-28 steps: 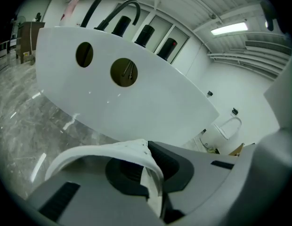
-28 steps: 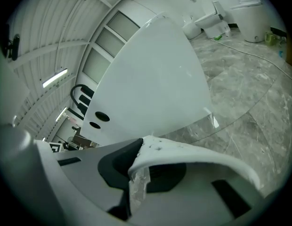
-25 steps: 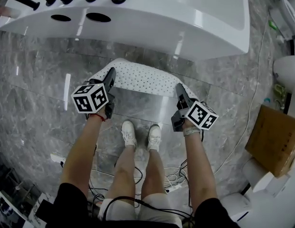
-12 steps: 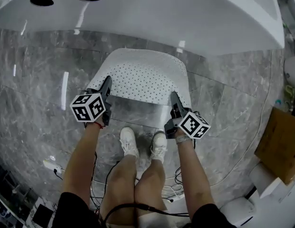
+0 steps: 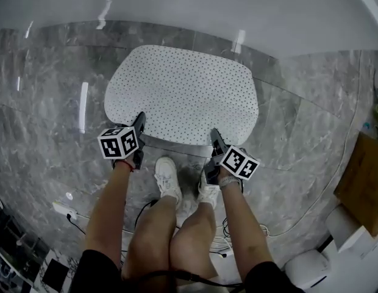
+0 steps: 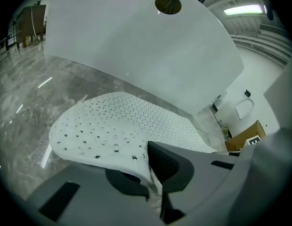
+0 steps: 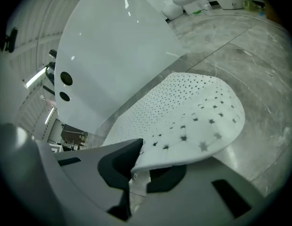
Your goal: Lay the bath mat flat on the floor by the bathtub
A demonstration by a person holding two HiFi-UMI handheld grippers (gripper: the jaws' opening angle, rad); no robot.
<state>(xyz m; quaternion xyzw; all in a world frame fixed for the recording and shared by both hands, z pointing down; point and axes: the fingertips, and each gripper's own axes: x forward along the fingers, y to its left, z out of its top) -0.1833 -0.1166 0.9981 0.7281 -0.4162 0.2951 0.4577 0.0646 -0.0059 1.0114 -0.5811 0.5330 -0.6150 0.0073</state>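
A white perforated bath mat (image 5: 183,93) spreads over the grey marble floor below the white bathtub (image 5: 195,8). Its far part lies on the floor; its near edge is lifted. My left gripper (image 5: 139,122) is shut on the mat's near left edge, and my right gripper (image 5: 213,136) is shut on the near right edge. In the left gripper view the mat (image 6: 122,126) bends down between the jaws of the left gripper (image 6: 150,180), with the tub (image 6: 136,41) behind. In the right gripper view the mat (image 7: 193,117) curls into the right gripper (image 7: 136,173) beside the tub (image 7: 113,46).
The person's legs and white shoes (image 5: 167,176) stand just behind the mat's near edge. Cables (image 5: 238,231) trail over the floor behind the feet. A cardboard box (image 5: 363,182) and white fixtures (image 5: 320,264) stand at the right. Marble floor (image 5: 49,102) extends left of the mat.
Both grippers have pulled the mat's near edge back toward the person's feet and lowered it, so the mat has come out from beside the tub and spread much wider over the floor.
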